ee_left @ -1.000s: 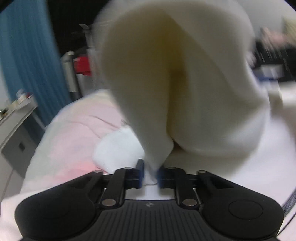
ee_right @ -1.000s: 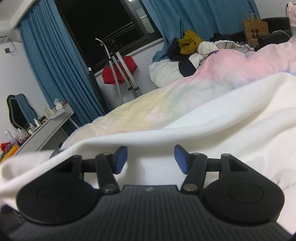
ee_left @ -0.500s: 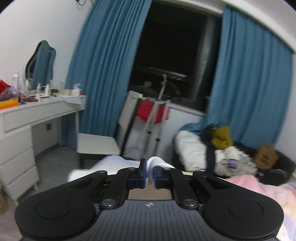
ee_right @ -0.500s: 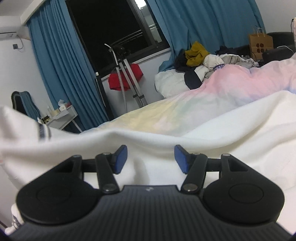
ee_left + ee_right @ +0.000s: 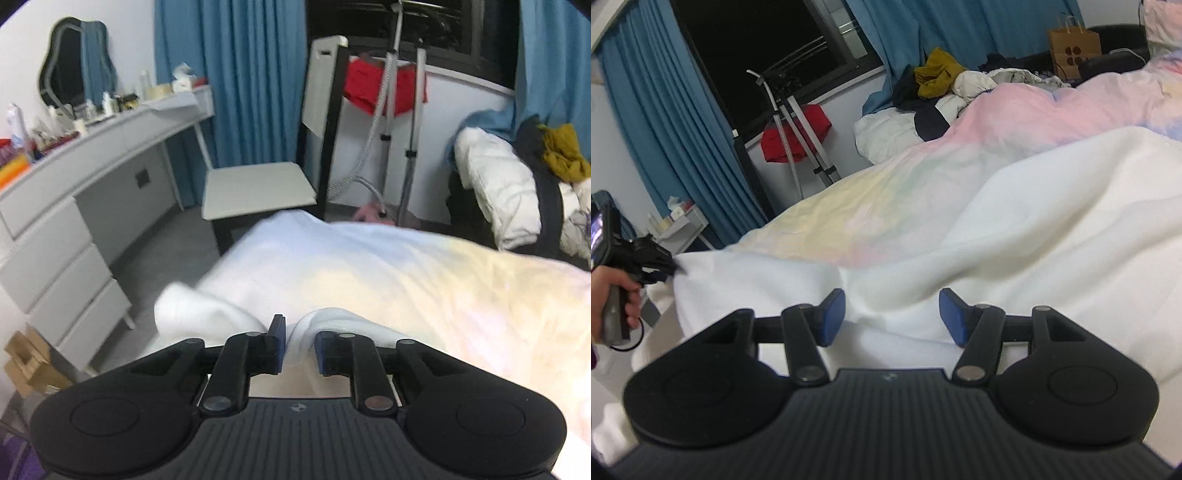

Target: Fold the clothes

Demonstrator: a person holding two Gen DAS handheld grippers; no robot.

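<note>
Holding: a fold of the white garment [image 5: 229, 314] sits between the jaws of my left gripper [image 5: 298, 345], out at the bed's edge.
Left jaws: just been opening; a narrow gap now, cloth still standing between the blue pads [image 5: 277, 338]. I cannot tell whether the pads still press on it.
Left gripper from the right view: it shows at the far left [image 5: 670, 271], my hand [image 5: 617, 295] around its handle, its tip at the garment's corner.
Right jaws: my right gripper [image 5: 892, 317] stands about half open, both blue pads [image 5: 833, 314] clear of the cloth, nothing pinched. The garment lies under and between them.
Garment: white, thick, spread in soft wrinkles across the near part of the bed [image 5: 1052, 110]; one corner drawn out toward the left gripper.
Bedding: pastel duvet, yellow fading to pink, lying beyond the garment.
Beyond the bed, left view: a white chair [image 5: 258, 188] with a dark frame; a grey bench with drawers [image 5: 55, 251], bottles and clutter on top; a dark-framed mirror [image 5: 74, 66] on the wall.
Window side: blue curtains [image 5: 236, 81], dark window, a stand with something red [image 5: 384, 88] hanging on it.
Far pile: mixed clothes [image 5: 942, 77], a mustard piece on top, beside a white puffy item.
Back right: a brown paper bag [image 5: 1073, 48].
</note>
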